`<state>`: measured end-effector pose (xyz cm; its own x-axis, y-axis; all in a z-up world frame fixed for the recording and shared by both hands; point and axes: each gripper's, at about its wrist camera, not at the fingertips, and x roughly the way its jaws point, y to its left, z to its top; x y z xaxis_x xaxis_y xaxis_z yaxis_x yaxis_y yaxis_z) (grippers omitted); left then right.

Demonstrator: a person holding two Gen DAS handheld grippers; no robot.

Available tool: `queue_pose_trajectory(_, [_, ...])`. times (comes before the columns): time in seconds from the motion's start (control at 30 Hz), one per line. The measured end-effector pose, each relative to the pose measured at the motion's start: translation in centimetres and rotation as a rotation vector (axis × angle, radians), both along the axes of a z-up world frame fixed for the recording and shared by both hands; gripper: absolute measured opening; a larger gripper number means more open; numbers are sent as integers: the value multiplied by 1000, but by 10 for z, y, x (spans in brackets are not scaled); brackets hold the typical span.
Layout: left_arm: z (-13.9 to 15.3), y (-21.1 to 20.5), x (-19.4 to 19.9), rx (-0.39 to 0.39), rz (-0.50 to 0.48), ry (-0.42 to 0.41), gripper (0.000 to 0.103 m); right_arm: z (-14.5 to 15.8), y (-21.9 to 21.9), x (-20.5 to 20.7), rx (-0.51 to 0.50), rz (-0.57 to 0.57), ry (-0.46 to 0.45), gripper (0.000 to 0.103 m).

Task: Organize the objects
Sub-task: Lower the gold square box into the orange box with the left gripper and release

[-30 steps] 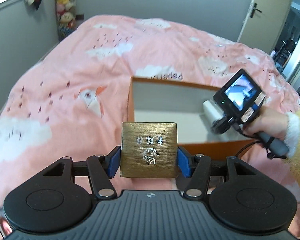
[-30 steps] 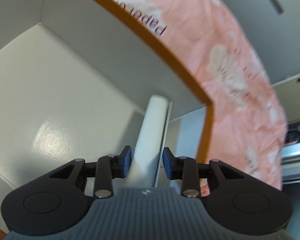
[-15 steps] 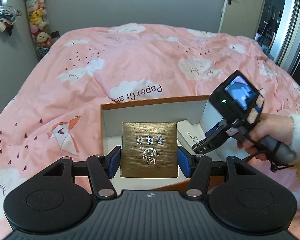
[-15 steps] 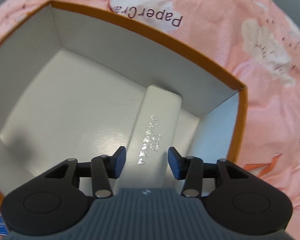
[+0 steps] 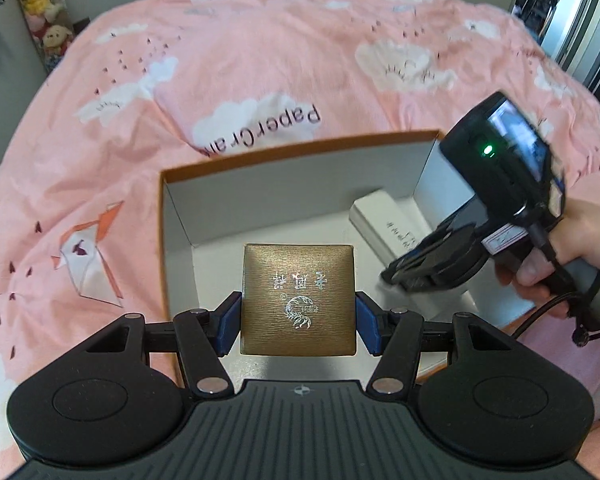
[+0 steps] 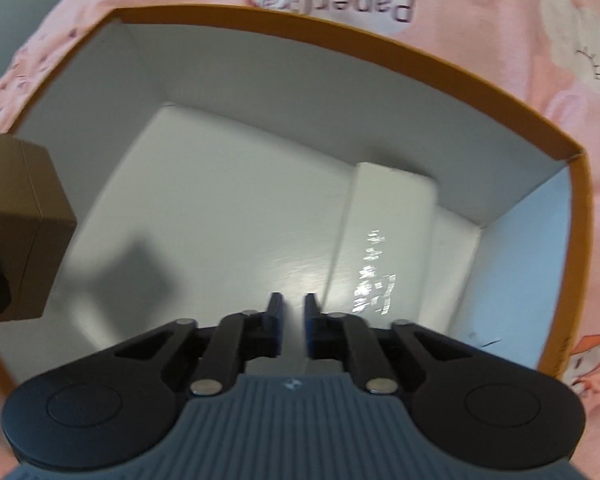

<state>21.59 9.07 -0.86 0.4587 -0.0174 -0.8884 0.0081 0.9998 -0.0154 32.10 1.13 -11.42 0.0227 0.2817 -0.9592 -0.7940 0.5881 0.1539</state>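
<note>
My left gripper (image 5: 298, 322) is shut on a square gold box (image 5: 298, 300) with silver lettering and holds it above the near part of an open orange-rimmed cardboard box (image 5: 300, 152). A long white box (image 5: 384, 220) lies inside it at the right. In the right wrist view the white box (image 6: 384, 240) lies flat by the right wall of the orange box (image 6: 340, 36). My right gripper (image 6: 292, 308) hangs above the floor of the box, left of the white box, jaws nearly together and empty. The gold box (image 6: 16, 224) shows at the left edge.
The orange box sits on a bed with a pink cloud-print cover (image 5: 260, 60). Soft toys (image 5: 40, 12) hang on the wall at the far left. A doorway (image 5: 572, 12) is at the far right.
My right gripper let go of the white box, drew back and up to the left, and closed its jaws. My left gripper carried the gold box forward over the orange box.
</note>
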Motion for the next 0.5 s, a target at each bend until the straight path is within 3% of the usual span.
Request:
queue_pose_trajectory(0.17, [-18, -4, 15, -11, -28, 75, 67, -4, -7, 14, -4, -63, -24, 0])
queue_pose_trajectory(0.27, [-29, -7, 20, -17, -43, 108, 67, 0, -10, 14, -11, -82, -90, 0])
queue_pose_trajectory(0.33, [-35, -10, 21, -10, -58, 120, 67, 11, -16, 13, 35, -98, -70, 5])
queue_pose_trajectory(0.5, [-45, -17, 23, -4, -97, 137, 67, 60, -38, 5, 291, -123, 73, 7])
